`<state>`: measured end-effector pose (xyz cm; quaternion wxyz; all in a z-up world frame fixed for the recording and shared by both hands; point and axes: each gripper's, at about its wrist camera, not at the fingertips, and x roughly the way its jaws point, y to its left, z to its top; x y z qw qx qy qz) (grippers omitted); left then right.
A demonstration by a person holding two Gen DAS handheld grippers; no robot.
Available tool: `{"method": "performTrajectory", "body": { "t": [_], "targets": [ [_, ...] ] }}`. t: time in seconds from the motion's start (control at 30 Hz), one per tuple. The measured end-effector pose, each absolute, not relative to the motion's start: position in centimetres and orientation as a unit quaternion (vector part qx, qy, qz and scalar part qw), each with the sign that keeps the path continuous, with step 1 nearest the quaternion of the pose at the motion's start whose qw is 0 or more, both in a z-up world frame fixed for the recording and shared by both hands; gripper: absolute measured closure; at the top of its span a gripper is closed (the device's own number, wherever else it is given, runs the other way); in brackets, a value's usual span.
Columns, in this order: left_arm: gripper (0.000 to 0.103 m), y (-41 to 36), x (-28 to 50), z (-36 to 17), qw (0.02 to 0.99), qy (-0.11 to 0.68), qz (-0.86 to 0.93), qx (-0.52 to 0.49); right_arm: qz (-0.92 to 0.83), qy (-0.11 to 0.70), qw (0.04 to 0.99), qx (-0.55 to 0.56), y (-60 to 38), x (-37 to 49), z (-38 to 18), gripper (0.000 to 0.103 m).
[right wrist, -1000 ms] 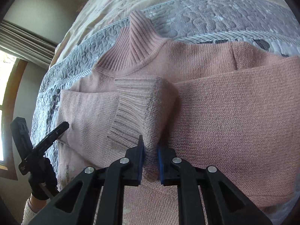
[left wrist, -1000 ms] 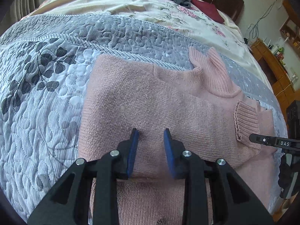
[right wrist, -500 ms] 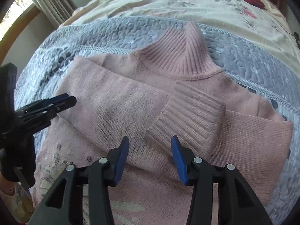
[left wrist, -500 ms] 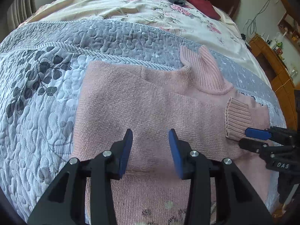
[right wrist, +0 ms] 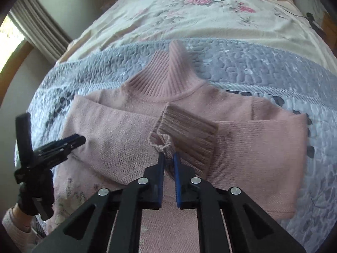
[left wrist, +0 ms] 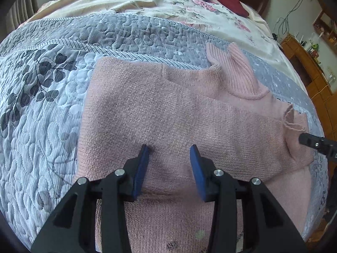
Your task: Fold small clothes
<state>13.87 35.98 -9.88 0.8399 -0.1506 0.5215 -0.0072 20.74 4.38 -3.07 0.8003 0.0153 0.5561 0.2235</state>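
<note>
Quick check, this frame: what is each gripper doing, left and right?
Left gripper: open, holding nothing, over the pink knitted sweater.
Right gripper: shut on the ribbed sleeve cuff of that sweater.

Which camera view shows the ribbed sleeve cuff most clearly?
The right wrist view: the ribbed cuff lies centred on the pink sweater, its corner pinched by the right gripper. The left wrist view shows only its frayed edge at far right.

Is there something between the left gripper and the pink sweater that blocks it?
Nothing visible does. The left gripper hangs open directly over the pink sweater, with only knit between its fingers. The right gripper pinches the cuff off to the side.
</note>
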Motion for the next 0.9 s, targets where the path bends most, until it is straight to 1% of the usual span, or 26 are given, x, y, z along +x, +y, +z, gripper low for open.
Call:
{"method": "performTrajectory", "body": {
  "t": [0.13,0.4,0.47,0.57,0.67,0.77,0.9],
  "targets": [
    [0.063,35.6,13.9,-10.0,0.841,0.522,-0.002,-0.144,0.198,0.559,0.803,0.056,-0.6,20.8,-2.4,0.094],
    [0.063,35.3,14.0,-10.1,0.841,0.525,-0.001,-0.133,0.141,0.612,0.776,0.047,-5.8,19.7,-6.7,0.093],
    [0.063,35.3,14.1,-9.5,0.839,0.528,0.004,-0.130,0.129,0.598,0.790,0.033,-6.3,19.5,-5.8,0.088],
    [0.061,34.8,14.1,-7.4,0.854,0.503,0.005,-0.129,0.153,0.569,0.807,0.041,-5.9,19.8,-3.7,0.087],
    [0.059,33.3,14.9,-6.4,0.858,0.498,-0.012,-0.123,0.186,0.564,0.803,0.049,-3.7,20.8,-3.2,0.087],
    [0.059,31.7,15.7,-7.3,0.852,0.513,-0.022,-0.107,0.184,0.576,0.796,0.032,-2.0,21.7,-4.7,0.086],
    [0.059,31.7,15.9,-9.9,0.839,0.536,-0.016,-0.091,0.165,0.594,0.787,0.017,-2.6,21.7,-7.4,0.087]
  ]
}}
